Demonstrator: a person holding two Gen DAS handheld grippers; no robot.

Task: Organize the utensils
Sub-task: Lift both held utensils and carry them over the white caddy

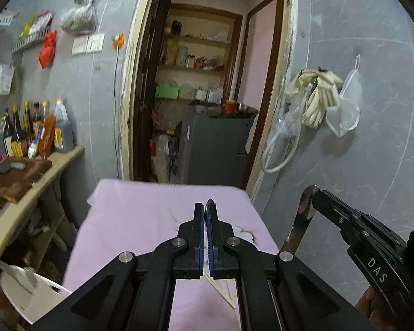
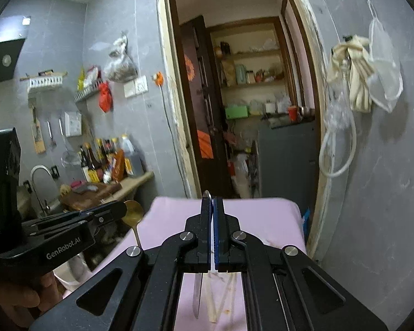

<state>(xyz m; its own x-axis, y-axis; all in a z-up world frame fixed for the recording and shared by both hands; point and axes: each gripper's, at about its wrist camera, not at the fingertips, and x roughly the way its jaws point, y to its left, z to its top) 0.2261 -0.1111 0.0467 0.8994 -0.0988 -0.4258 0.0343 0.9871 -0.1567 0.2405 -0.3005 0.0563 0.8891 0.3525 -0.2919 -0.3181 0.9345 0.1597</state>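
While both your tongs are clenched on utensils lifted above the pink tabletop (image 1: 140, 215), slipping is the risk. Your left tongs (image 1: 207, 209) pinch a gold spoon (image 2: 132, 212) by its thin handle; your right tongs (image 2: 212, 207) pinch a steel spoon (image 1: 303, 212), low right in the left view. A tilt could drop either onto the chopsticks (image 1: 220, 292) below.

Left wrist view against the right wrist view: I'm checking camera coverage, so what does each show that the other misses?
Only the left wrist view shows the white bucket on the floor. Only the right wrist view shows the faucet and the gold spoon in the left gripper. Both share the pink cloth, the doorway, the sauce bottles and the gloves on the wall.
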